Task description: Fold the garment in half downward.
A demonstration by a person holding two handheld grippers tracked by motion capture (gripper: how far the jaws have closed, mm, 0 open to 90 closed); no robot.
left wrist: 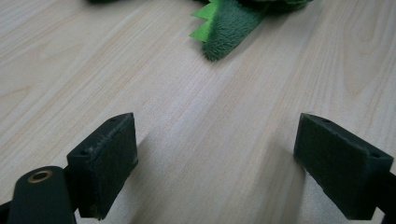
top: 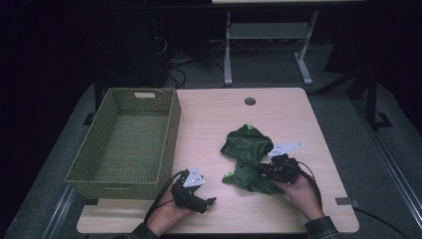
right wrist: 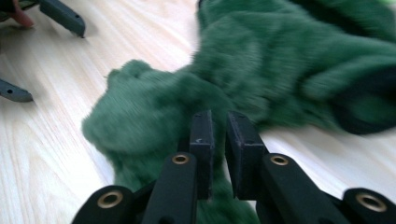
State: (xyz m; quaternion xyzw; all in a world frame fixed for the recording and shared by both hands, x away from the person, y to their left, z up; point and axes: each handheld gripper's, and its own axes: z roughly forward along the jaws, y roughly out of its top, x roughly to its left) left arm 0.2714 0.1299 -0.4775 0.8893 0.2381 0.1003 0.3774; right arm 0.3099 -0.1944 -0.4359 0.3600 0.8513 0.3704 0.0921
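A dark green fleecy garment point(top: 249, 149) lies crumpled right of the table's middle. Its light green jagged trim point(left wrist: 205, 28) and a fold show at the top of the left gripper view. My right gripper point(top: 260, 169) reaches into the garment's near edge from the right. In the right gripper view its jaws point(right wrist: 219, 135) stand a narrow slit apart, low over the garment point(right wrist: 261, 60), with no fabric clearly pinched. My left gripper point(top: 208, 203) rests near the front edge, left of the garment. It is wide open point(left wrist: 215, 163) over bare wood, and its fingers point(right wrist: 63, 16) show far off.
An olive woven basket point(top: 169, 134) with nothing in it stands on the table's left part, close to my left hand. A round cable hole point(top: 250, 101) sits near the far edge. Bare wood lies between basket and garment. Desk legs and cables stand beyond the table.
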